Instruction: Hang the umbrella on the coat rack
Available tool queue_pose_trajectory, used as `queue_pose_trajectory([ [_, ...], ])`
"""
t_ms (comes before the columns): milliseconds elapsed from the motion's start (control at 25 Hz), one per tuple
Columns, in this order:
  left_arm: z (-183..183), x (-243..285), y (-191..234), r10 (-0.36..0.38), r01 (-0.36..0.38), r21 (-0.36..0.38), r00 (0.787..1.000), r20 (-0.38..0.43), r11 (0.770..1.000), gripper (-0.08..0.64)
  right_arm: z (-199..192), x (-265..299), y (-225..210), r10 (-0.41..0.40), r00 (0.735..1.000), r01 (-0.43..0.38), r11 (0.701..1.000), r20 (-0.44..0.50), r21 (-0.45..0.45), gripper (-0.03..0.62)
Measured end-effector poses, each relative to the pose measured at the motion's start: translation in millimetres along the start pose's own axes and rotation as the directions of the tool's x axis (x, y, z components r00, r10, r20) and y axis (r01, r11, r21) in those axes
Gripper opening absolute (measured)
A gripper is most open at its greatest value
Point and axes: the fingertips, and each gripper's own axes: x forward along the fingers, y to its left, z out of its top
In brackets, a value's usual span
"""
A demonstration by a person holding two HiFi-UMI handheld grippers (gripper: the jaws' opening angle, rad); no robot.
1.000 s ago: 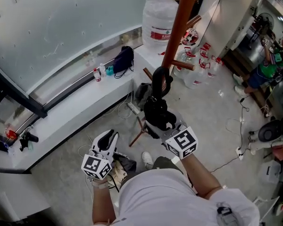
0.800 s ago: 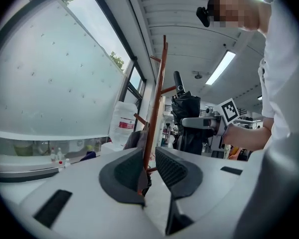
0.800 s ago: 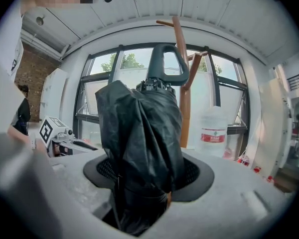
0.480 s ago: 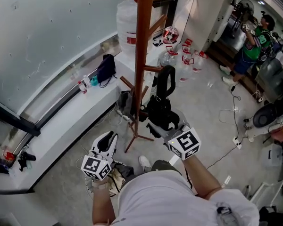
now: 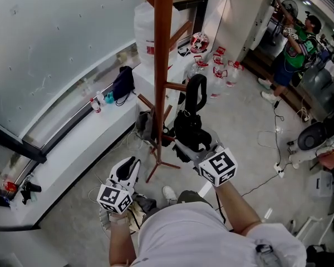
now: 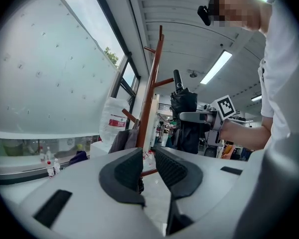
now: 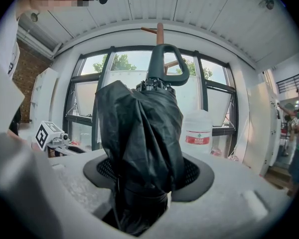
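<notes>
Jaws on my right gripper (image 5: 190, 145) are clamped round the black folded umbrella (image 5: 189, 128), low on its bundled cloth. In the right gripper view the cloth fills the gap between both pads and bulges above them. I hold the umbrella upright, its curved handle (image 5: 197, 91) on top, beside the reddish-brown coat rack (image 5: 163, 60). One short peg (image 5: 176, 86) of the rack points toward the handle and ends just beside it; whether they touch I cannot tell. In the right gripper view the rack's post rises straight behind the handle, and the hook's free end turns down on the right.

My left gripper (image 5: 132, 163) is lower and to the left of the umbrella, well apart from it. Its jaws stand a narrow way apart with nothing between them; the left gripper view shows only a leg of the rack and the floor beyond the gap.

Under the window a long white counter (image 5: 72, 143) carries a dark bag (image 5: 122, 82) and some small bottles (image 5: 94, 104). A large water jug (image 5: 145, 31) with a red label stands behind the rack, and clear jugs with red caps (image 5: 217, 68) sit on the floor (image 5: 250, 121) past it. A person in a green top (image 5: 296, 43) stands at the far right, well apart from me. A cable (image 5: 270, 141) trails across the floor on my right side
</notes>
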Motion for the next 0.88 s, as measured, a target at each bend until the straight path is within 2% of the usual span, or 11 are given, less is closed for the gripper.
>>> queue_pose_trajectory([
  [360,-4,1,7,0.035,-0.035,-0.015,0.999,-0.009,0.999,0.063,4,18,-2,0.050,0.999,-0.050,0.999,0.004,-0.021,0.274],
  [880,-20,-15,17,0.095,-0.096,-0.041,0.995,-0.025,0.995,0.063,-8,48,9,0.118,0.993,-0.118,0.993,-0.015,0.003,0.274],
])
